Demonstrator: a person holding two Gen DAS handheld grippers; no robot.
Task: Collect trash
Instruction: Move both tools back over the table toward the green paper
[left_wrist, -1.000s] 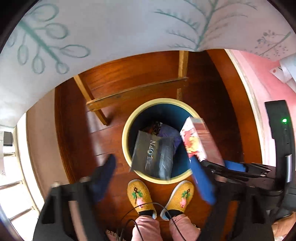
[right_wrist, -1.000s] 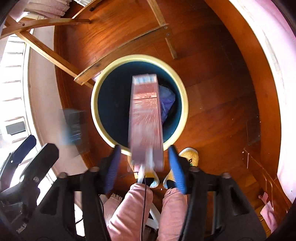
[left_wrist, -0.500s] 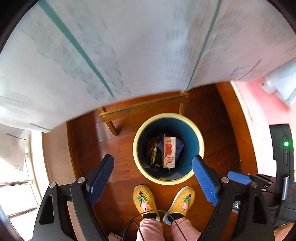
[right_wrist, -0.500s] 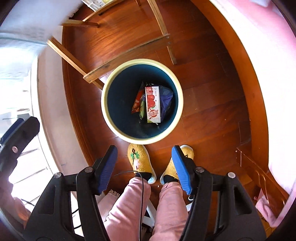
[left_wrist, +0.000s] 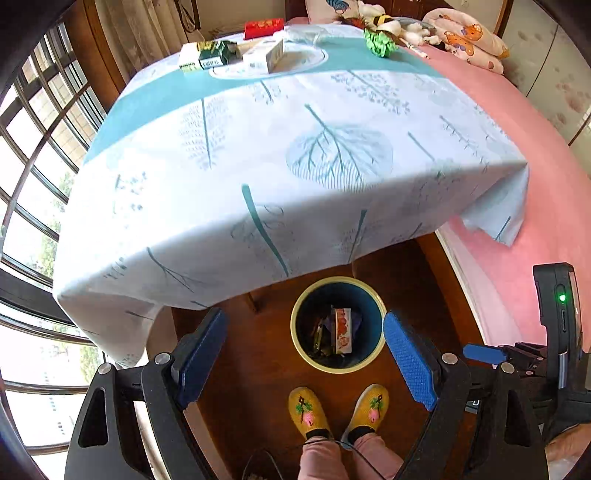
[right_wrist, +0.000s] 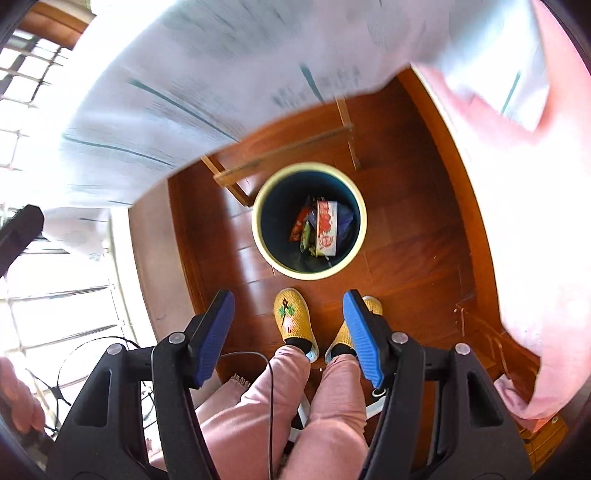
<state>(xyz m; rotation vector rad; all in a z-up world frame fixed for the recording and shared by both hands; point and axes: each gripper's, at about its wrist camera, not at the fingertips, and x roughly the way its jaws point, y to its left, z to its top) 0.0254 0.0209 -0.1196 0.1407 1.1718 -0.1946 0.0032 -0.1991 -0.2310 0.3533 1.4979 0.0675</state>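
Both grippers have risen away from the floor since the earlier frames, so the table (left_wrist: 280, 155) with its leaf-print cloth now fills the left view, and boxes (left_wrist: 236, 55) lie at its far edge. Under it, on the wooden floor, stands the round bin (right_wrist: 309, 274) with a cream rim and blue inside. A red and white carton (right_wrist: 326, 232) lies among wrappers in it. The left gripper (left_wrist: 301, 354) and right gripper (right_wrist: 288, 332) are spread wide, holding nothing.

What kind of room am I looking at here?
Most likely a bedroom at home: a bed with a pink sheet, soft toys by its head, and a cloth-covered table over a waste bin.
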